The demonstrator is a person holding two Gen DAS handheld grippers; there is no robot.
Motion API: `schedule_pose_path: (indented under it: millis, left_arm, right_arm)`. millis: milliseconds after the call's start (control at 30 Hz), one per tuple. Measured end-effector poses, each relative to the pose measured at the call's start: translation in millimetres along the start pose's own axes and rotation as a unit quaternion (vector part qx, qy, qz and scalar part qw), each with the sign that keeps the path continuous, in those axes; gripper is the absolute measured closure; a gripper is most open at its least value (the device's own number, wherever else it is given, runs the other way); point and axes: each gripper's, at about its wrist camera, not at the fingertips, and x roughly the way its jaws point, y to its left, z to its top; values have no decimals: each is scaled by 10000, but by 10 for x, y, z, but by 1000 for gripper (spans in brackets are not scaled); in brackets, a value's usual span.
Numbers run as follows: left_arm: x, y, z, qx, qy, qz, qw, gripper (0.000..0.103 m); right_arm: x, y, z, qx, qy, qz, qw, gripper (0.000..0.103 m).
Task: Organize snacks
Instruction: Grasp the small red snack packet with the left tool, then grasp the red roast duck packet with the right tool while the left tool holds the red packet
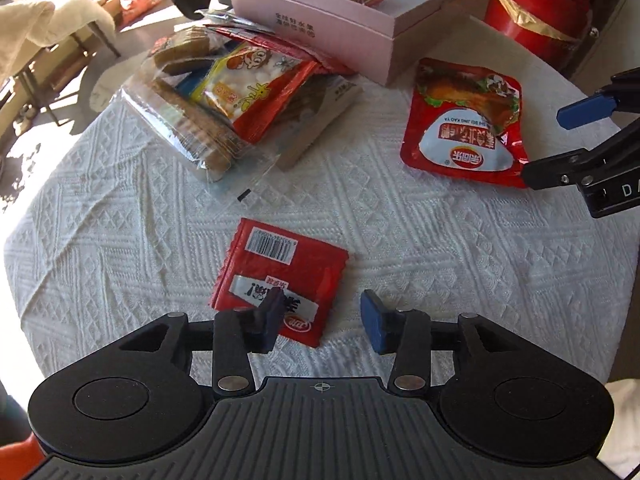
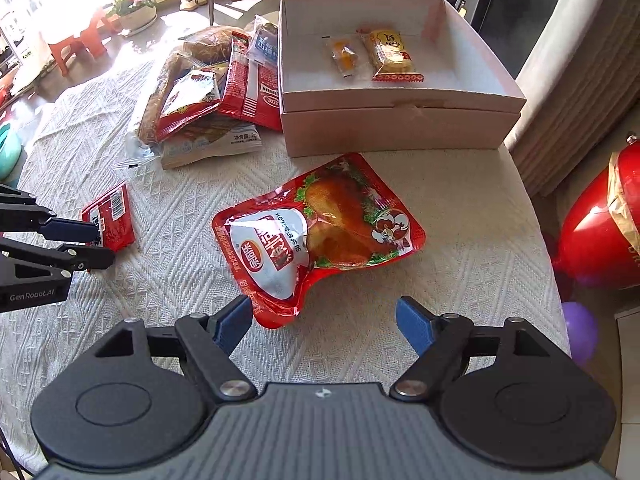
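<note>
Your right gripper (image 2: 324,320) hangs over the white cloth (image 2: 460,216) with its blue fingers spread wide and nothing between them; the large red chicken-leg pouch (image 2: 316,232) lies flat just ahead, its near corner beside the left-hand pad, though you cannot tell whether that pad touches it. Your left gripper (image 1: 320,320) is also parted, pinching nothing; the small red sachet (image 1: 280,280) lies on the cloth with its near edge under the left-hand finger (image 1: 268,320), while the other pad stands clear of it over bare cloth.

Beyond both tools sits the pale open box (image 2: 400,124), the biggest thing on the table; next in size is the pile of mixed snack packets (image 2: 200,108), touching the box's left wall; then the chicken-leg pouch, between box and right gripper; then the sachet, well apart from the pile.

Your right wrist view looks down into the box and shows two items on its floor, a yellow wrapped cake (image 2: 390,56) and a smaller clear-wrapped orange sweet (image 2: 343,58), side by side; the left wrist view shows only the cake's top over the rim, but gives you the sachet's barcode and label plainly, which the right view catches only at an angle behind the left gripper's tips.
</note>
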Motion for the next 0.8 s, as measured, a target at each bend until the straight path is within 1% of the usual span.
schedule_pose_path:
  millis: [33,67,100,133,167,200,233,300,333,400,467,533,633,700,800]
  left_arm:
    - [28,-29,14,115,65,-116,9998,31]
    - [52,-44,23,165,114,-248,9995,23]
    - [78,-59,32,208,153,-367,9990,11]
    - [112,-82,42,248,174,-440,9986,7]
    - [111,-91,49,279,144,-418,9986,8]
    - [87,-87,53,285,92,-405,9987,11]
    - [61,-54,64,240,21,-372,9990,18]
    - [33,76,100,62,-60,-175,9998,27]
    - [46,138,123,18,-23,-92,10000,28]
    - [107,262,178,63,116,32,9999,28]
    - [175,372,232,55,159,11,9999,26]
    - [230,517,297,-224,195,-230,9993,20]
    - [227,684,364,-756,166,-429,9961,21]
    - [218,727,352,-1052,149,-426,9934,23]
    - [199,764,315,-1389,175,-325,9896,23]
  right_arm:
    - [12,-28,-9,39,28,-1,10000,24]
    - [22,-48,-18,71,51,0,10000,24]
    - [30,-64,-26,97,74,1,9999,24]
    - [37,-76,-33,119,93,-2,9999,24]
    - [39,-87,-39,136,103,-8,9999,24]
    - [39,-99,-45,145,102,-14,9998,24]
    - [36,-105,-47,145,99,-17,9998,24]
    - [21,-130,-55,136,76,-15,9999,24]
    - [22,-141,-58,134,76,-16,9999,24]
    - [37,-174,-67,143,95,-19,9999,24]
    - [55,-199,-76,153,128,-24,9998,24]
    - [70,-230,-88,175,164,-26,9997,24]
    - [68,-261,-97,171,175,-16,9997,24]
    - [45,-300,-69,194,109,22,9997,24]
    - [1,-399,74,313,-71,142,9994,23]
